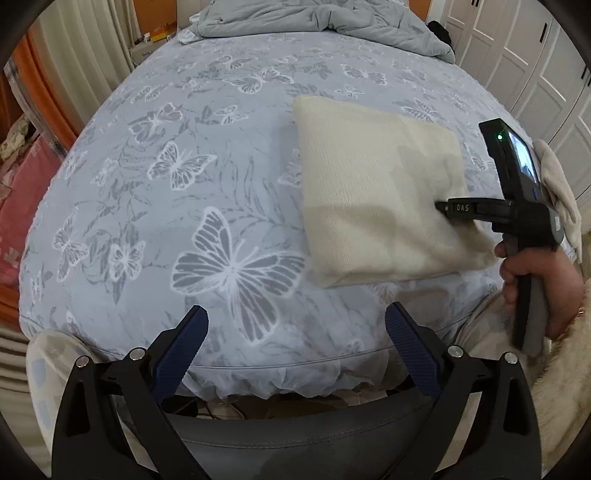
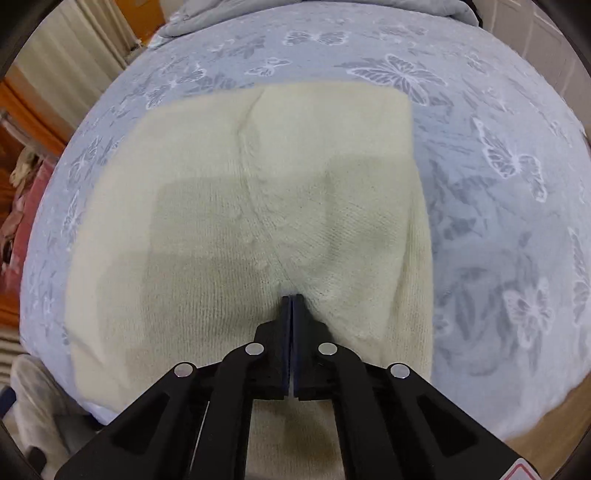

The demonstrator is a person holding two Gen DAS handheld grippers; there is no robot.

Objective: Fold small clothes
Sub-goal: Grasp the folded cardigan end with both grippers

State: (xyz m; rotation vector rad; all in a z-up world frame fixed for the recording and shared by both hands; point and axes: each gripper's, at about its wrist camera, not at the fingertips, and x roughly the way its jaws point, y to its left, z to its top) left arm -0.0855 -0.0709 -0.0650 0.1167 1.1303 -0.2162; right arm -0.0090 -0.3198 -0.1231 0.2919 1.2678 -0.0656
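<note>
A cream knitted garment [image 1: 373, 188] lies folded into a rectangle on the bed, right of centre in the left wrist view. It fills the middle of the right wrist view [image 2: 221, 177]. My right gripper [image 2: 291, 297] is shut, its tips pressed into the knit near the garment's near edge; whether fabric is pinched between them is hidden. It also shows in the left wrist view [image 1: 441, 206], coming in from the right. My left gripper [image 1: 297, 317] is open and empty, above the bed's near edge, short of the garment.
The bed has a blue butterfly-print sheet [image 1: 177, 177]. A crumpled grey duvet [image 1: 314, 18] lies at the far end. White wardrobe doors [image 1: 535, 62] stand on the right, curtains and a pink box [image 1: 26, 192] on the left.
</note>
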